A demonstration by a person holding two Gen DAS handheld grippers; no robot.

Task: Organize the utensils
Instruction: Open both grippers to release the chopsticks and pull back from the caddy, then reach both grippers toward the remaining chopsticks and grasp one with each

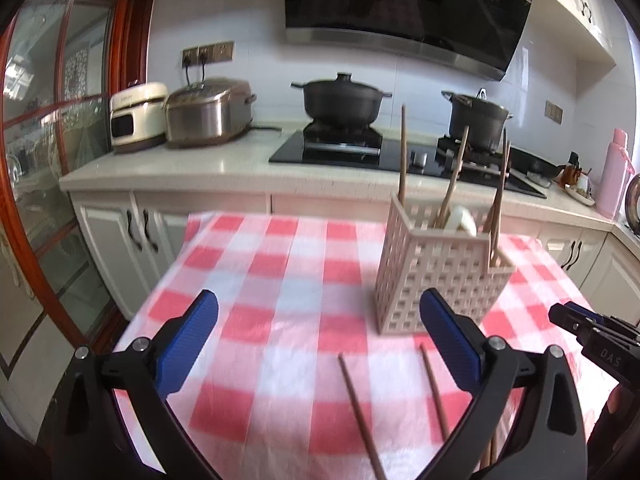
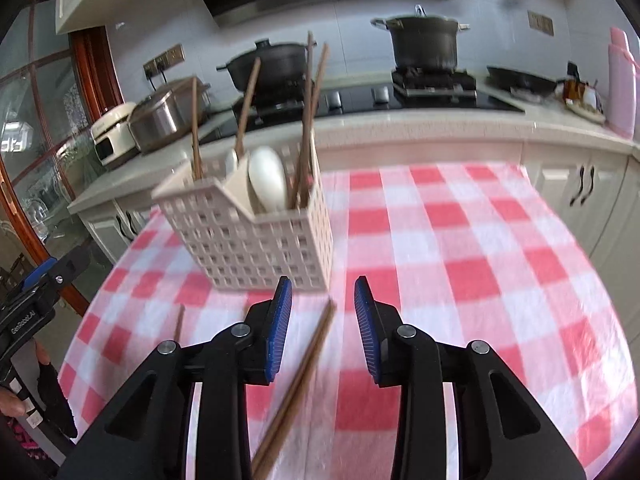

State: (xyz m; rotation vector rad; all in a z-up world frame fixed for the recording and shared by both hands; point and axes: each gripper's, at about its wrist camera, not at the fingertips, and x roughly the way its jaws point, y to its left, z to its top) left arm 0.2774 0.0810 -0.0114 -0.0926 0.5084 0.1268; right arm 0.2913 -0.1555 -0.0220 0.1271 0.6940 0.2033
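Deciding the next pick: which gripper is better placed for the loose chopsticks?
Right. The right gripper has the chopstick pair running between its open fingers; the left gripper is aimed mostly at bare tablecloth.

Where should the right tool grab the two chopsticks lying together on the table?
Around the middle of the pair of chopsticks, coming down from above. They lie flat and side by side on the checked cloth, already between the open right tool fingers, so one squeeze across catches both.

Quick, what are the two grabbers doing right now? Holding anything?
Left gripper: wide open, holding nothing.
Right gripper: open, chopsticks lie between its fingers, not pinched.
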